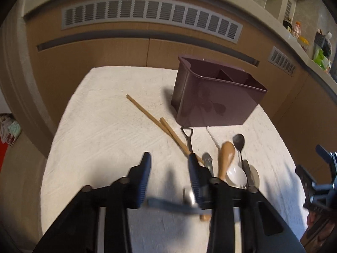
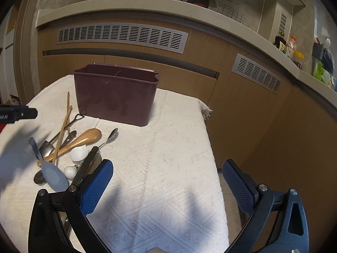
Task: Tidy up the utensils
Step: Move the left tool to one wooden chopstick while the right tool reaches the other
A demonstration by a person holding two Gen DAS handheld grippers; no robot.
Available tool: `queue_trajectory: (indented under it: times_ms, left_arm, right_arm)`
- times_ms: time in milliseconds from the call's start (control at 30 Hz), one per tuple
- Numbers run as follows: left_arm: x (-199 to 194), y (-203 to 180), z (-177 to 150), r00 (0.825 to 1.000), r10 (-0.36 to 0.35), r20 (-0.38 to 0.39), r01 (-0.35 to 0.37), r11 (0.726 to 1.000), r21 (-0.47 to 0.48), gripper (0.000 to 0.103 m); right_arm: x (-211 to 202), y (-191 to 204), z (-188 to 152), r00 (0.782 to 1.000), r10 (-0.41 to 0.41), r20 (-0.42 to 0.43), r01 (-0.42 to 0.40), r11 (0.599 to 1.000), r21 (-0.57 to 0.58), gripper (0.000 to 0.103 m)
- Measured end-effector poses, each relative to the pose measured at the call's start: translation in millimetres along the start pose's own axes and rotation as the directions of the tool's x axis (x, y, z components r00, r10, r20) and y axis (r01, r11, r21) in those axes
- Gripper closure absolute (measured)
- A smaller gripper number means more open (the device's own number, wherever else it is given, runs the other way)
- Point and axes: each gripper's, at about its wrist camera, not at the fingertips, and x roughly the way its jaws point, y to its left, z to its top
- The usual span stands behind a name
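Nearest the bin-facing edge of the cloth (image 2: pixel 168 168), the right gripper (image 2: pixel 167 178) is hovering with its jaws spread wide and gripping nothing. Left of it, and well in front of the bin (image 2: pixel 115 93), the utensil pile is lying: a grey spoon (image 2: pixel 52 175), a white spoon (image 2: pixel 79 152), a wooden spoon (image 2: pixel 82 140) and chopsticks (image 2: pixel 63 129) crossing over them. The left gripper (image 1: pixel 169 168) is hanging over the pile's left side with its jaws parted; its right finger is sitting just beside the chopsticks (image 1: pixel 164 124), though contact is unclear. Beyond the pile, the bin (image 1: pixel 212 97) is standing upright on the cloth (image 1: pixel 101 126), its divided compartments showing.
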Motion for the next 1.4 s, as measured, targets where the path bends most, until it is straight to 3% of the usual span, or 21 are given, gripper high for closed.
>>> queue_trajectory:
  times_ms: [67,233,300,367,433,533,600,667,733,867,1000,1100,1200,1300,1400]
  left_arm:
    - [17.7,8.7,19.0,1.000,-0.007,-0.022,0.006,0.999,-0.036,0.080]
    - [69.8,34.2,70.4,0.992,0.036,-0.120,-0.053,0.988,-0.143,0.080]
    - [88.3,41.1,82.9,0.987,0.060,-0.149,-0.082,0.985,-0.150,0.080]
    - [102.6,41.4,89.4,0.979,0.127,-0.162,-0.146,0.983,-0.109,0.080]
    - [115.7,43.1,89.9,0.969,0.172,-0.179,-0.187,0.980,-0.072,0.080]
    - [124.1,50.3,84.7,0.968,0.165,-0.191,-0.179,0.982,-0.060,0.080]
    - [120.5,50.6,80.2,0.970,0.173,-0.171,-0.180,0.983,-0.031,0.080]
    - [114.9,51.3,73.4,0.971,0.171,-0.165,-0.173,0.985,0.000,0.080]
    - [105.8,54.6,64.9,0.974,0.160,-0.160,-0.159,0.987,0.020,0.080]
    - [81.7,66.1,43.9,0.979,0.111,-0.170,-0.111,0.994,0.012,0.081]
    - [62.5,72.9,19.1,0.977,0.070,-0.199,-0.068,0.998,0.015,0.081]
    - [46.2,78.3,3.8,0.980,0.060,-0.190,-0.058,0.998,0.014,0.080]
    - [36.6,83.2,-4.5,0.982,0.028,-0.189,-0.036,0.999,-0.039,0.080]
    - [39.3,87.8,1.7,0.981,0.017,-0.195,-0.032,0.997,-0.074,0.079]
    - [33.3,87.5,-4.0,0.976,-0.013,-0.218,-0.018,0.990,-0.142,0.079]
  right_arm:
    - [5.8,4.7,-0.9,1.000,-0.014,-0.006,0.014,1.000,-0.014,0.000]
    - [20.0,10.0,-0.8,0.999,0.005,-0.049,-0.005,1.000,0.009,0.000]
    - [27.4,13.1,0.4,0.996,-0.013,-0.086,0.015,1.000,0.016,0.000]
    - [34.8,17.1,2.5,0.992,-0.036,-0.124,0.036,0.999,-0.001,0.000]
    - [38.2,18.5,4.7,0.990,0.027,-0.139,-0.028,1.000,-0.004,0.000]
    - [37.0,20.7,12.4,0.980,0.159,-0.118,-0.156,0.987,0.038,0.000]
    - [38.0,29.5,21.7,0.963,0.242,-0.118,-0.240,0.970,0.029,0.012]
    - [41.0,45.1,31.3,0.948,0.287,-0.135,-0.292,0.956,-0.016,0.051]
    - [44.5,64.1,41.2,0.924,0.344,-0.165,-0.358,0.931,-0.066,0.071]
    - [49.6,103.7,55.2,0.846,0.485,-0.224,-0.517,0.848,-0.116,0.077]
    - [64.7,134.2,64.8,0.800,0.535,-0.273,-0.578,0.808,-0.111,0.077]
    - [79.1,146.0,69.0,0.796,0.528,-0.295,-0.574,0.813,-0.096,0.078]
    - [94.6,157.8,72.6,0.783,0.527,-0.329,-0.576,0.815,-0.066,0.083]
    - [101.7,166.7,71.6,0.797,0.497,-0.344,-0.554,0.827,-0.089,0.091]
    - [94.1,158.5,72.2,0.785,0.522,-0.335,-0.572,0.817,-0.068,0.099]
